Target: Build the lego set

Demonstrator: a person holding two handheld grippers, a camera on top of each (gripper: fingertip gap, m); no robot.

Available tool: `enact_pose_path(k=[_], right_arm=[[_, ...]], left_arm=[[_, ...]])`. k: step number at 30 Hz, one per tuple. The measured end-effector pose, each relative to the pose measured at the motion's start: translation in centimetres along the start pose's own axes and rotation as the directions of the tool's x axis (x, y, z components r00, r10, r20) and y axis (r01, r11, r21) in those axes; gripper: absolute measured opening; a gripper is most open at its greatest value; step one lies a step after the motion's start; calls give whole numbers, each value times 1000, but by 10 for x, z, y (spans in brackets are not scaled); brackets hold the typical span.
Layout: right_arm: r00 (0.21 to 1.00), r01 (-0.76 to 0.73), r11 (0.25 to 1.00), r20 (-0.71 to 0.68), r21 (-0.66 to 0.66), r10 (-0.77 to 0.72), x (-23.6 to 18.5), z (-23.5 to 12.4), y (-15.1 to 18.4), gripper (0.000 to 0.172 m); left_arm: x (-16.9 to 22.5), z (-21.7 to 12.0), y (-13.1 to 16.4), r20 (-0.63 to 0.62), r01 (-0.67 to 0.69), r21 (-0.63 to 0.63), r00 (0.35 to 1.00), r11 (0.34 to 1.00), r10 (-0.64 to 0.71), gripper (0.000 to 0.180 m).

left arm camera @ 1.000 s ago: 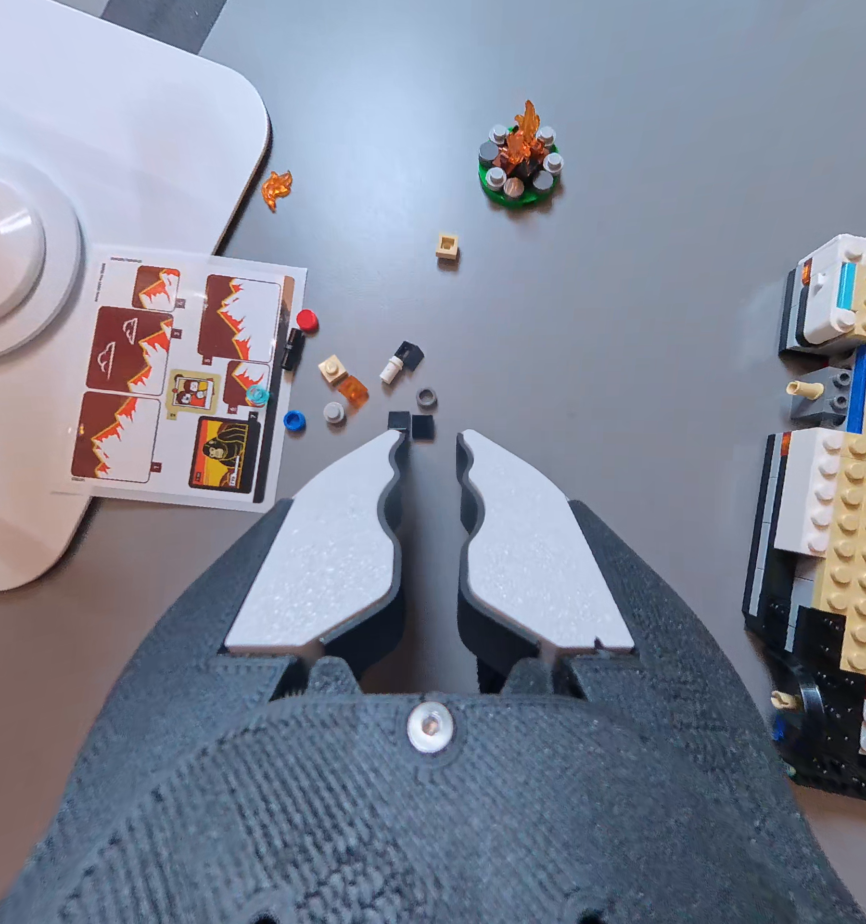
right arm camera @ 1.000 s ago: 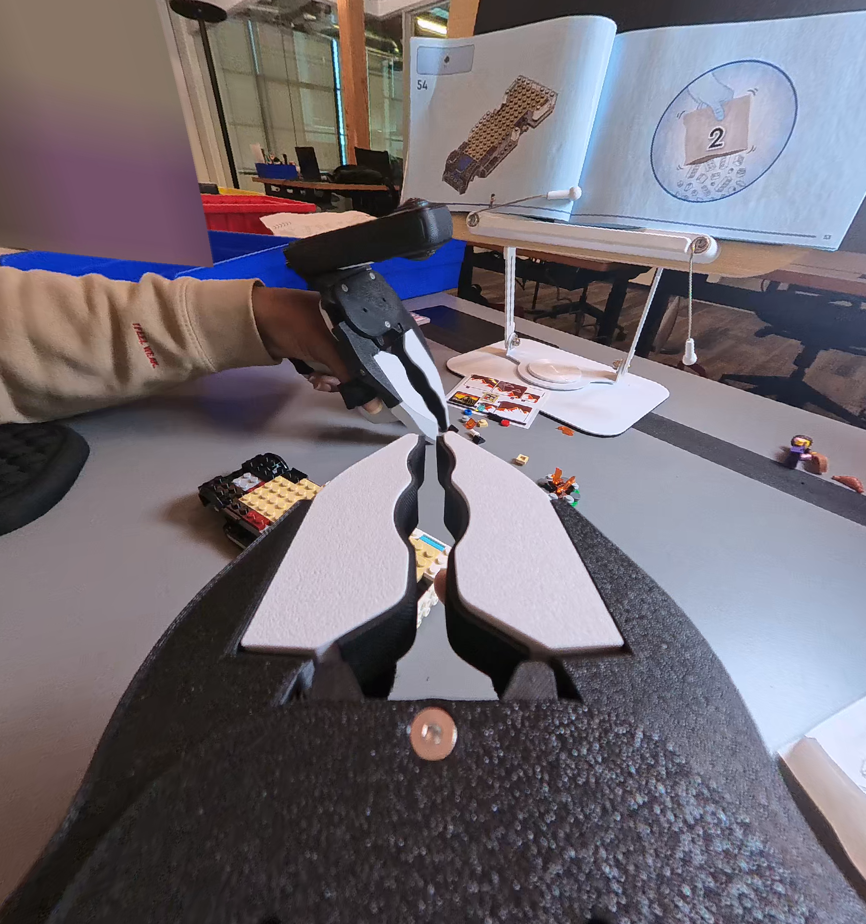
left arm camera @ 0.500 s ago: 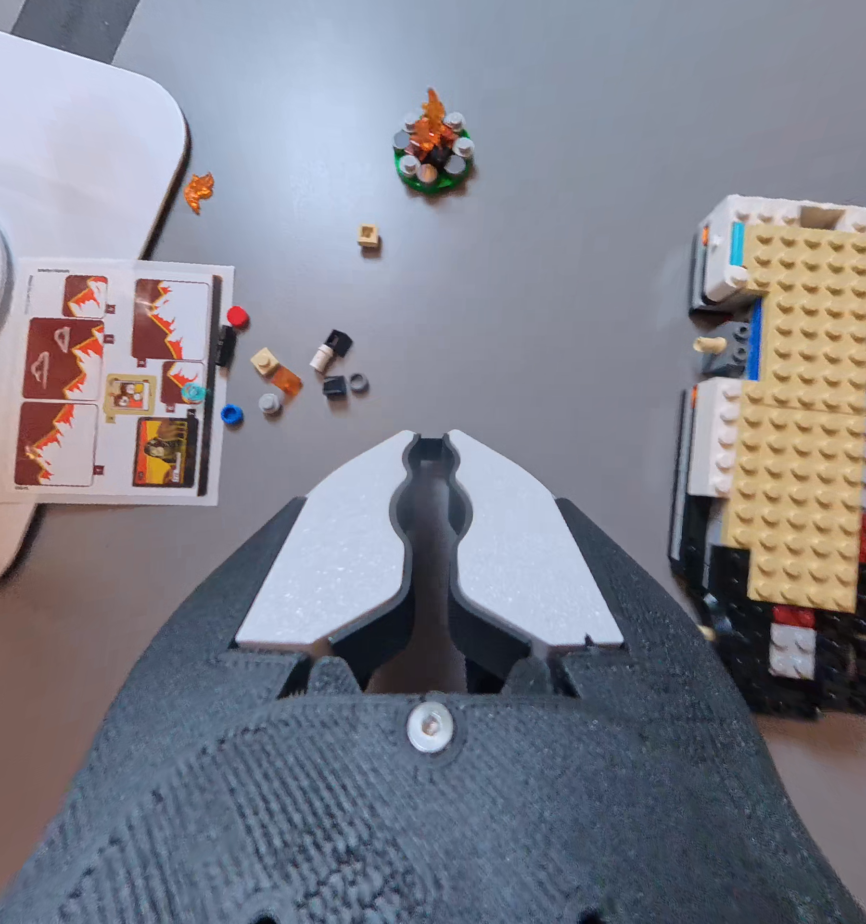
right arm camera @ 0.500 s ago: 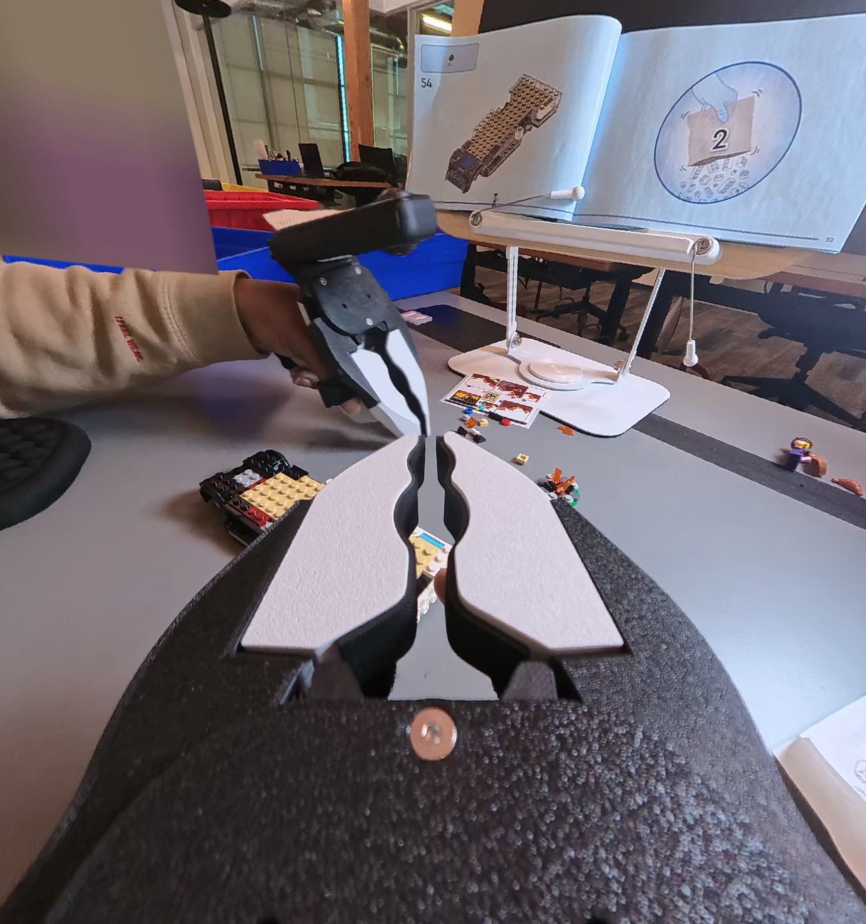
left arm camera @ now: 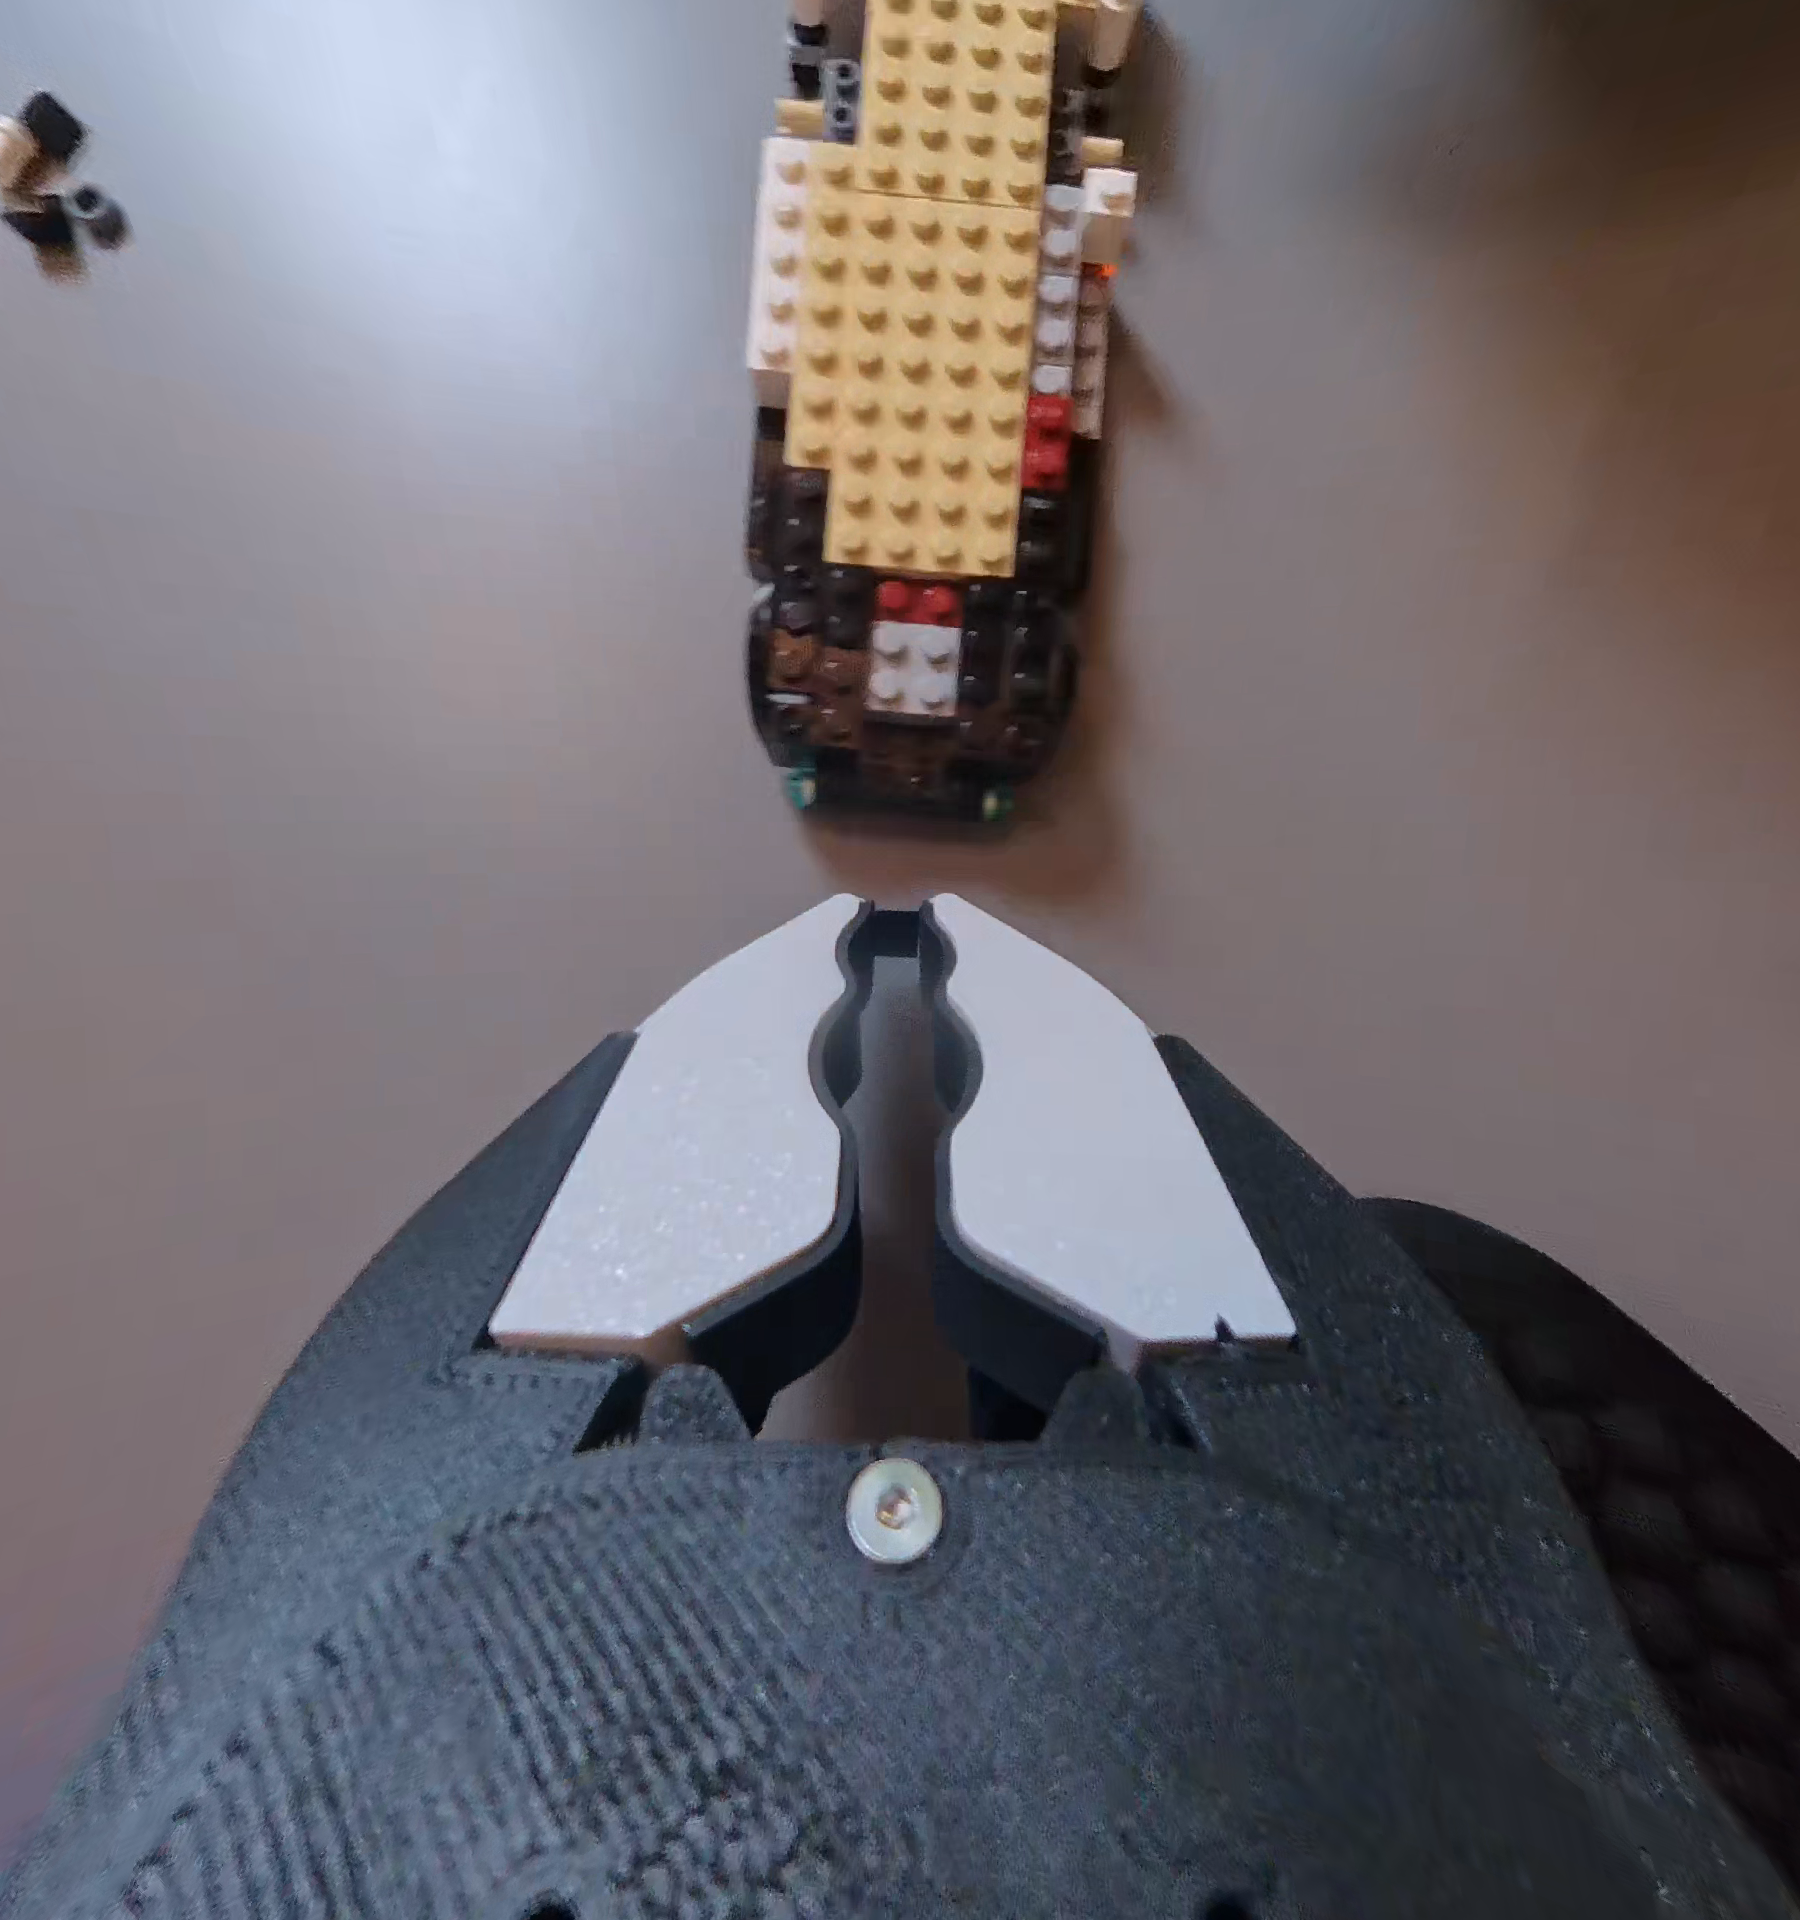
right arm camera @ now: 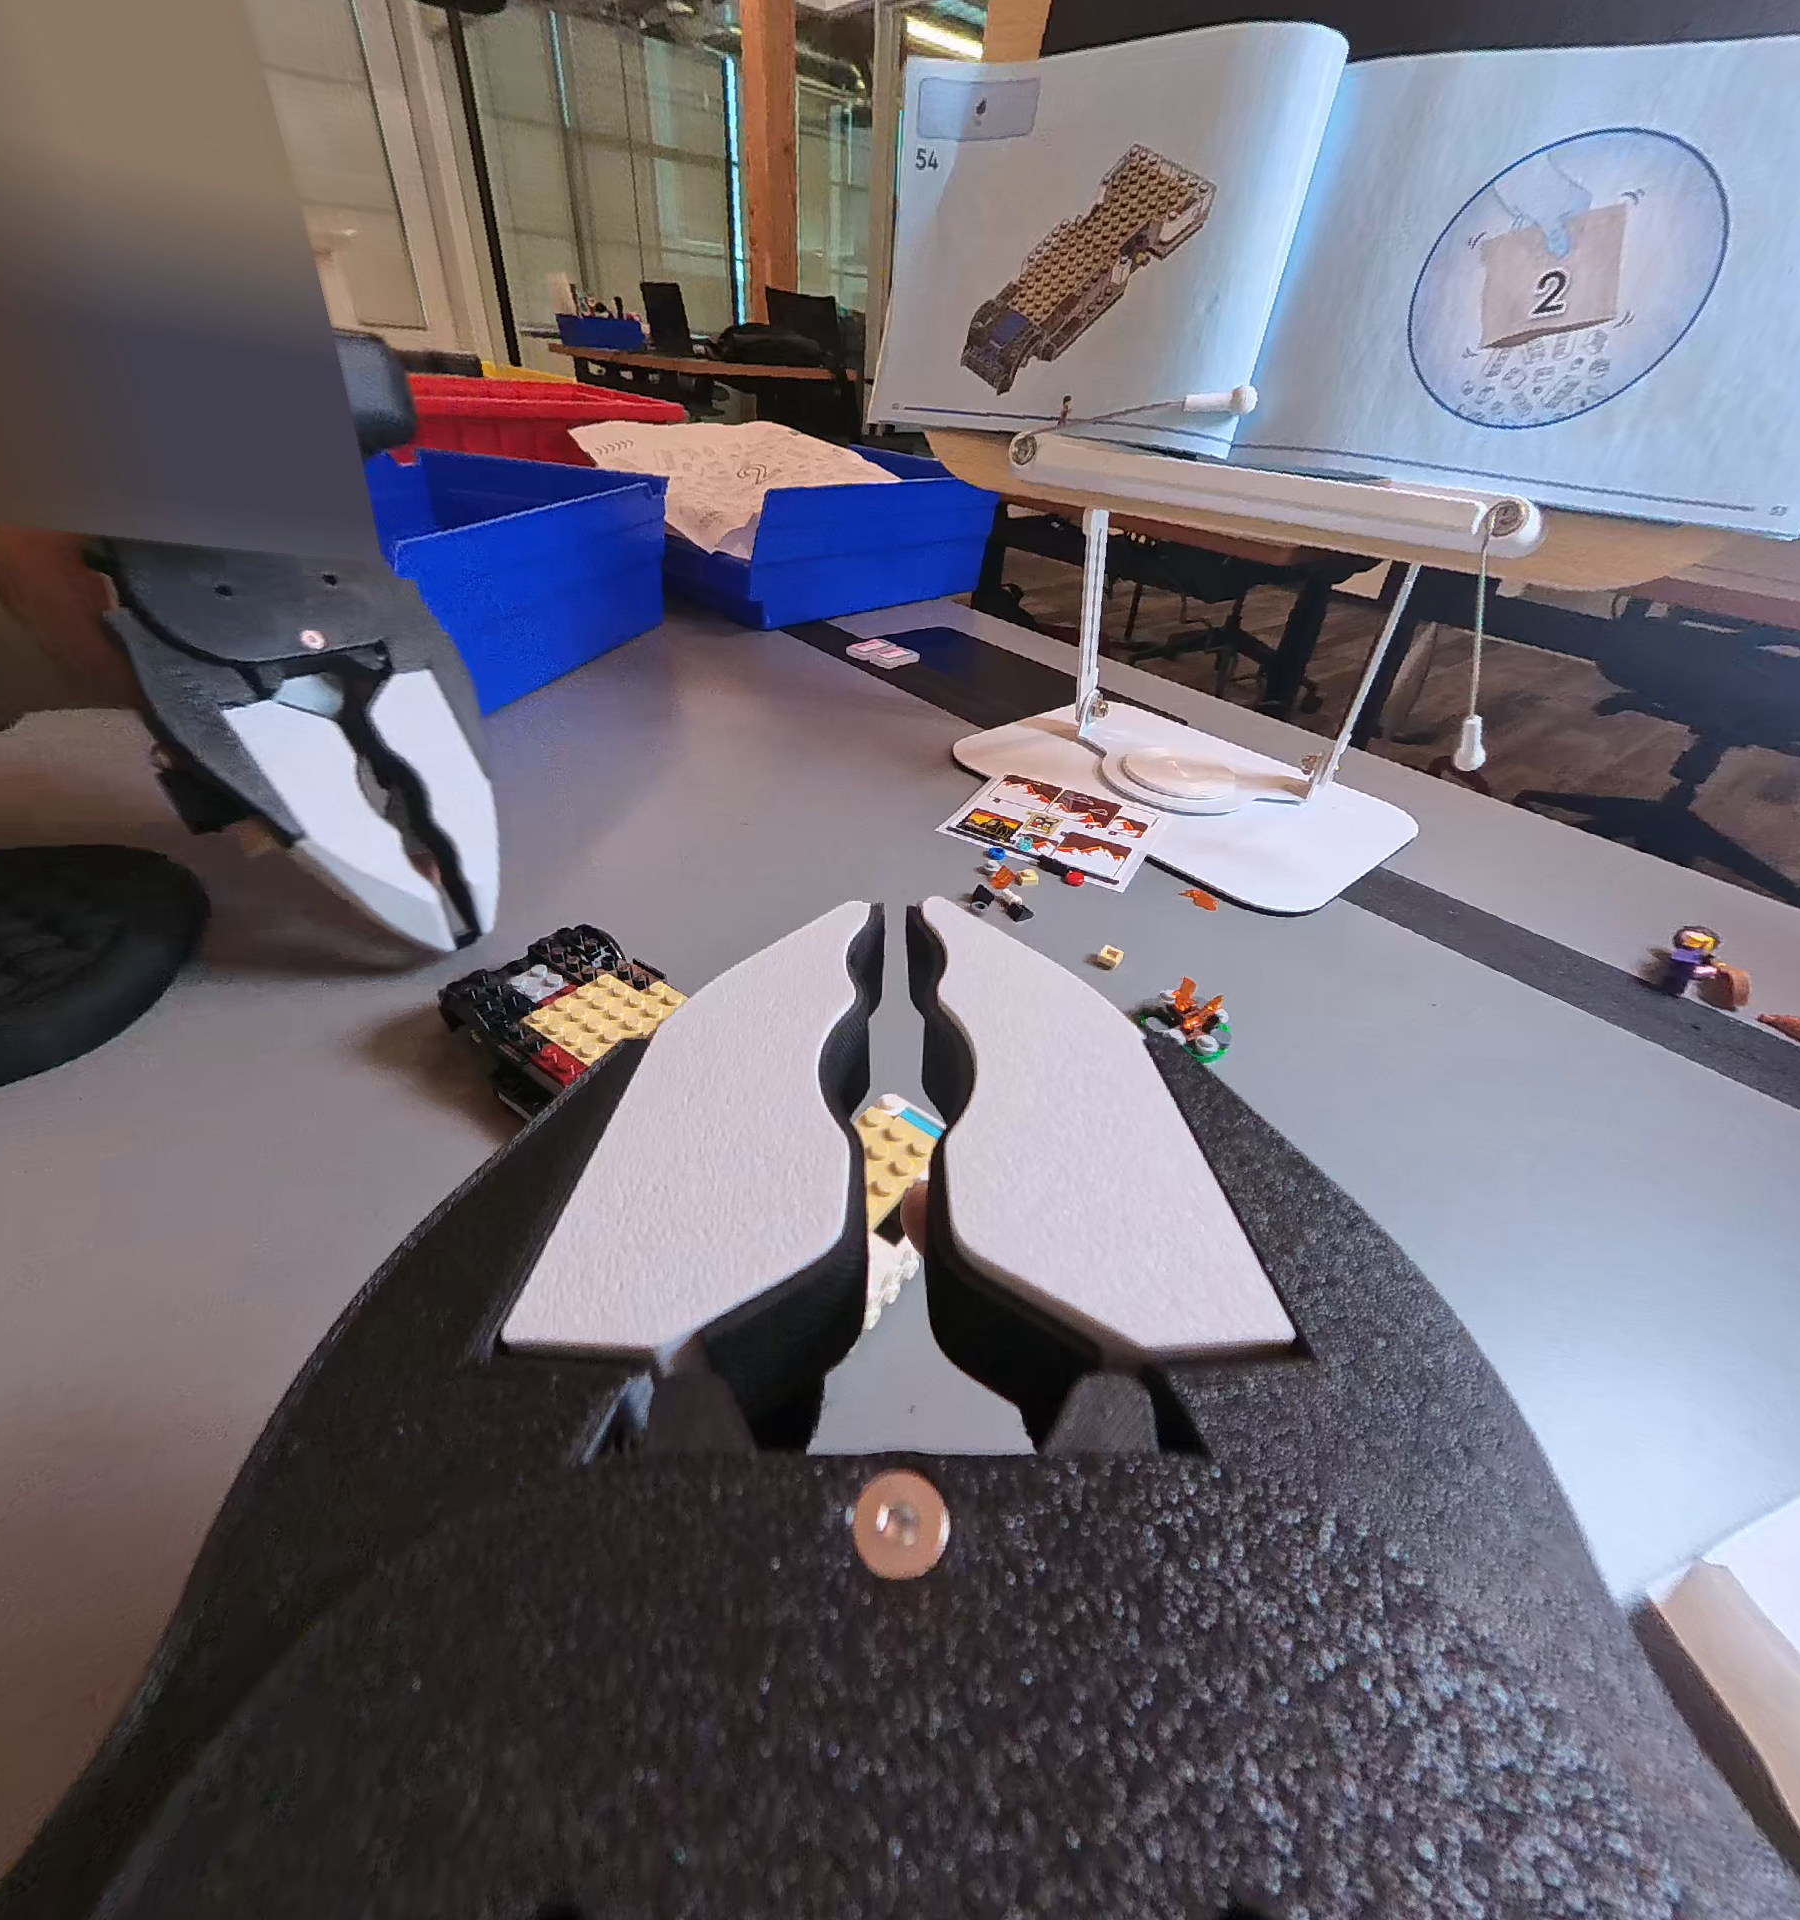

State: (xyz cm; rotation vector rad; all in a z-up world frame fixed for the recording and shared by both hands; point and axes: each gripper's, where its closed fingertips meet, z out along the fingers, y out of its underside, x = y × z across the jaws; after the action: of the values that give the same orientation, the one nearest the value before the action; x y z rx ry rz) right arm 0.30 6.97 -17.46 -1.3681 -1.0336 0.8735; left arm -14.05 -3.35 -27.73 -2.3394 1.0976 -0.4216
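Note:
My left gripper (left arm camera: 896,914) is shut on a small black piece (left arm camera: 896,932) held at its fingertips. It hovers just short of the dark front end of a brick vehicle model (left arm camera: 917,364) with a tan studded top. In the right wrist view the left gripper (right arm camera: 454,930) hangs above the table beside the model's black end (right arm camera: 584,1013). My right gripper (right arm camera: 896,909) is over the model's other end, its fingers almost together with only a thin slit. I see nothing between its tips. Part of the model shows under its fingers.
Loose small pieces (right arm camera: 1021,894) lie by a sticker sheet (right arm camera: 1052,826) and a white book stand (right arm camera: 1239,821) with an open booklet (right arm camera: 1395,260). A campfire build (right arm camera: 1187,1018), blue bins (right arm camera: 563,561), a minifigure (right arm camera: 1691,961) and a black pad (right arm camera: 34,956) are around. Across from one pair of fingers to the other is roughly 20 cm.
My left gripper closed on a black piece from the loose pile, lifted it and carried it away to the model's dark end. The right gripper stayed still.

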Motion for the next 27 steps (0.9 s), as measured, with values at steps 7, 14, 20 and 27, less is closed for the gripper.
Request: enact_pose_path(k=[7, 14, 20, 27], right_arm=[[999, 34, 999, 3, -21, -33, -6, 4, 5, 4], [999, 54, 998, 1, -21, -54, -7, 3, 4, 4], [998, 59, 998, 8, -22, -59, -9, 3, 4, 4], [998, 69, 998, 3, -9, -69, -9, 1, 1, 4]], left_arm=[[57, 23, -10, -57, -115, 11, 992, 993, 115, 10], [60, 22, -9, -54, -145, -27, 988, 989, 144, 25], [52, 13, 4, -47, -89, -78, 995, 993, 86, 39], [-14, -29, -32, 179, 10, 205, 983, 979, -47, 34]])
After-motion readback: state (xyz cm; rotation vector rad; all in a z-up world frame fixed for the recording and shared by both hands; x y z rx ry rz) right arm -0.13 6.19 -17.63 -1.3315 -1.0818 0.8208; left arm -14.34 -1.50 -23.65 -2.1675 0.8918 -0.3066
